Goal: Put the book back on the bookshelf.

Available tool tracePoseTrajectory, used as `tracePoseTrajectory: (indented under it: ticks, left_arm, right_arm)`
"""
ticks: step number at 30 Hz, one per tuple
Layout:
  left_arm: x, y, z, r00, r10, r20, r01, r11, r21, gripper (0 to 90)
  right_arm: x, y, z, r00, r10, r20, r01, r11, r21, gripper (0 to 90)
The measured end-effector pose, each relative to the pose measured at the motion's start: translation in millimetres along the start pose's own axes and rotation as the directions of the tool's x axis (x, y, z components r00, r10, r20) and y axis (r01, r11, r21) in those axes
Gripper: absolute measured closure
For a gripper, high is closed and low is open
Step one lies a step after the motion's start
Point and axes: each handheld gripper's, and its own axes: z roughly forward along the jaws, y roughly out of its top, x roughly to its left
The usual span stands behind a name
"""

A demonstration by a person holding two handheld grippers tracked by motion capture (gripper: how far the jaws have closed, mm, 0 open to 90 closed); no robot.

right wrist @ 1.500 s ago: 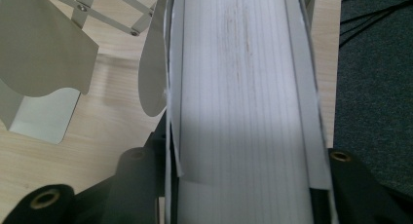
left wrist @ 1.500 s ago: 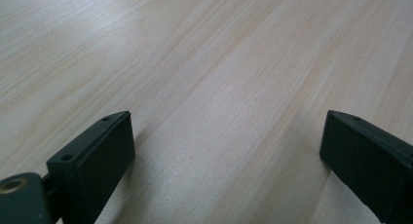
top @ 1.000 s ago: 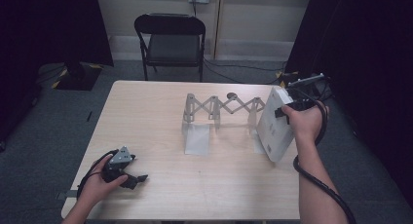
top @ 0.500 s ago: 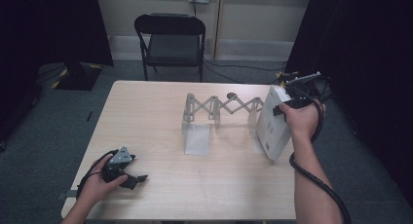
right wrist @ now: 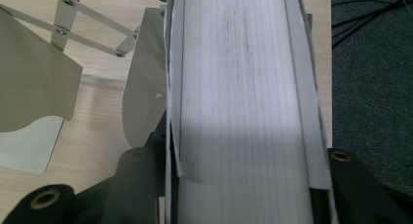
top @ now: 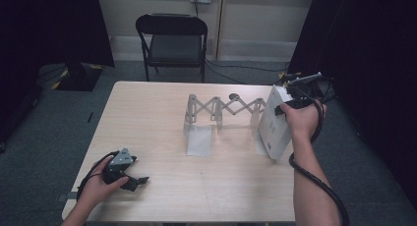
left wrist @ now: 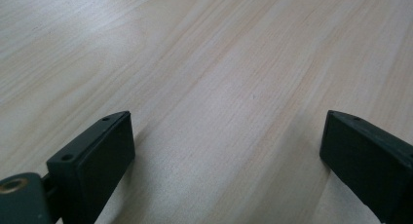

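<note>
The right gripper point(top: 295, 99) is clasping a thick white book point(top: 274, 123), fingers point(right wrist: 139, 185) pressing both covers, and is holding it upright at the right edge of the frame, just beside the end plate of the grey metal expanding book rack point(top: 221, 113) on the pale wooden worktop point(top: 157, 118). The rack is standing empty, so judging from this, the book is not yet slotted in; lowering and releasing are remaining. At lower left, the left gripper point(top: 135, 179) is resting with fingers point(left wrist: 95, 156) spread, holding nothing.
</note>
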Motion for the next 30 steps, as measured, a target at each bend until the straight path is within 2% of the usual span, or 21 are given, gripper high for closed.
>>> tracePoseTrajectory:
  ticks: [8,30]
  left_arm:
    - [0.5,-0.4,-0.7,1.0,0.005,0.001,-0.005,1.0,0.004,5.4]
    - [0.4,-1.2,-0.8,1.0,0.006,-0.003,-0.006,1.0,-0.003,5.4]
  right_arm:
    - [0.9,0.0,3.6,1.0,-0.001,0.007,0.001,1.0,0.003,53.4]
    - [6.0,-3.2,13.1,0.9996,-0.001,0.029,0.002,1.0,-0.028,53.3]
